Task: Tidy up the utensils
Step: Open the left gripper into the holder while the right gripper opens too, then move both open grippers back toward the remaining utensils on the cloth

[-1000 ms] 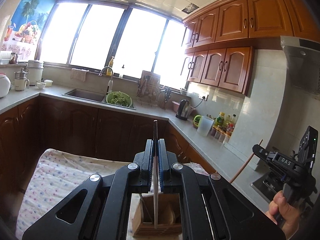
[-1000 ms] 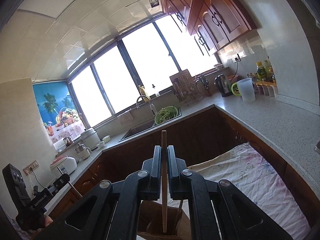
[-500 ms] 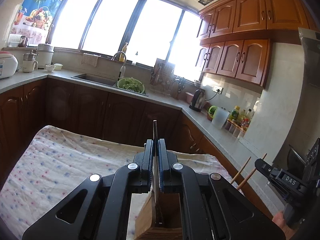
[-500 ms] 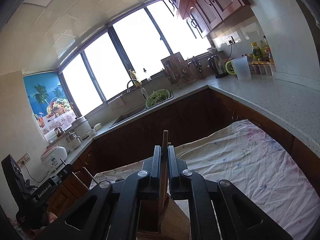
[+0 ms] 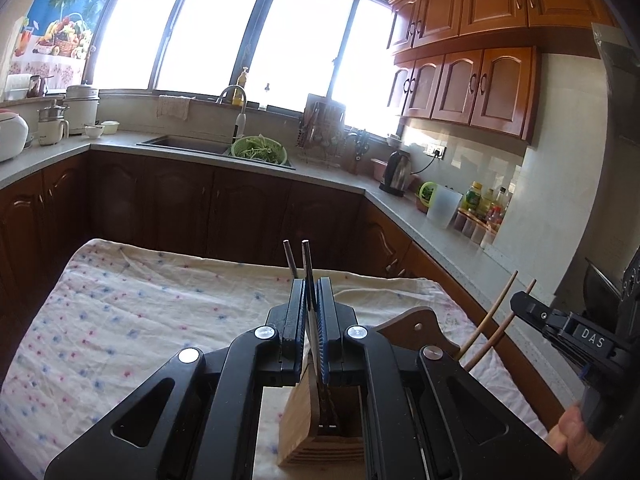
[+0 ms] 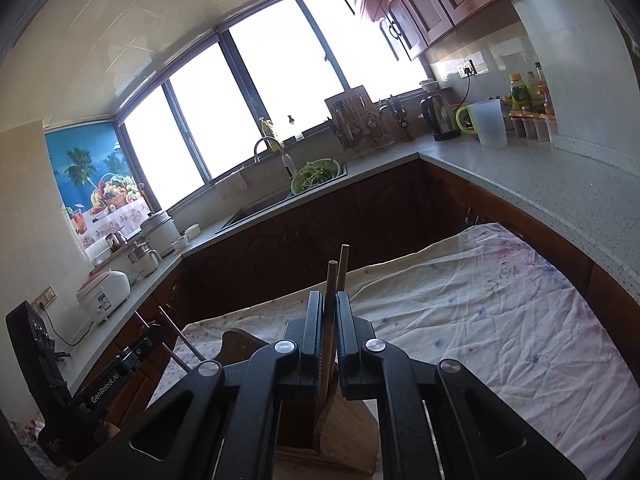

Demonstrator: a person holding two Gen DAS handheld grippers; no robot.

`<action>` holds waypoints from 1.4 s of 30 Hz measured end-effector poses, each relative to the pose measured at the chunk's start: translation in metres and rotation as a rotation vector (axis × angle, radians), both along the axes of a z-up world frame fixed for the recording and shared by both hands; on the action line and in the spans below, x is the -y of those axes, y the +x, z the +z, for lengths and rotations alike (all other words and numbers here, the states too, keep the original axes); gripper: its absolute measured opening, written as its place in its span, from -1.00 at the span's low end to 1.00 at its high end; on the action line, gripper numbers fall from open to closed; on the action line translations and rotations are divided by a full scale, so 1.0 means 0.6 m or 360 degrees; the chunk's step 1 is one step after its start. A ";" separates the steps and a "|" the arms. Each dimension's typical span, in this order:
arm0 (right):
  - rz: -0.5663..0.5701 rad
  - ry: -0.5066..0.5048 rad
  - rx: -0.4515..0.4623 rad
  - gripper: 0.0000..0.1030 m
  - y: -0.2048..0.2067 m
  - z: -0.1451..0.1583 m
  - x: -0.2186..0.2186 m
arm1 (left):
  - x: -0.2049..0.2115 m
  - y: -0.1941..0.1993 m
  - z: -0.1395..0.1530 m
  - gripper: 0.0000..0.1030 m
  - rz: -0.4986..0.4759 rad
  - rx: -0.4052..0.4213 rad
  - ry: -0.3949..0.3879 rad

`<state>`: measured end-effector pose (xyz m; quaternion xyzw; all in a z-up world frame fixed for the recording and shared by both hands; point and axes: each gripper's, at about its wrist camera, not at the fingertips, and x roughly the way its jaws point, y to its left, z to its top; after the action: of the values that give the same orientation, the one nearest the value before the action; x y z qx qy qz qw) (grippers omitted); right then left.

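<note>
My left gripper (image 5: 311, 292) is shut on thin dark metal chopsticks (image 5: 306, 258) that stand nearly upright. Their lower ends reach into a wooden utensil holder (image 5: 298, 420) just below the fingers. My right gripper (image 6: 329, 300) is shut on a pair of light wooden chopsticks (image 6: 342, 264), whose lower ends also dip into the utensil holder (image 6: 356, 436). In the left wrist view the right gripper (image 5: 520, 306) shows at the right edge with the wooden chopsticks (image 5: 494, 320). The left gripper (image 6: 158, 334) appears at the left of the right wrist view with the metal chopsticks (image 6: 178, 340).
The holder stands on a table under a flowered cloth (image 5: 120, 320). Dark cabinets and a grey L-shaped counter (image 6: 540, 176) run behind, with a sink (image 5: 188, 143), a green colander (image 5: 259, 151), a kettle (image 5: 396, 174) and bottles (image 5: 474, 200). A person's hand (image 5: 576, 440) grips the right tool.
Both grippers have come down with their chopsticks, whose lower ends now sit deeper in the holder. More of the clothed table shows. A second stick tip has appeared beside each pair of jaws.
</note>
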<state>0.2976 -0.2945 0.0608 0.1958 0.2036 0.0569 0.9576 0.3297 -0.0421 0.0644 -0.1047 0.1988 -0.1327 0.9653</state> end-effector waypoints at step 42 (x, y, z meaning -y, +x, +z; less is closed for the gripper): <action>0.0000 0.0050 -0.0139 0.76 -0.296 -0.069 0.074 | -0.070 -0.257 -0.077 0.42 -0.0054 -0.0343 0.0075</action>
<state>0.1200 -0.3387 0.0193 0.2131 0.2444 0.0514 0.9446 0.1756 0.0000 0.0180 -0.0922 0.3062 -0.1324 0.9382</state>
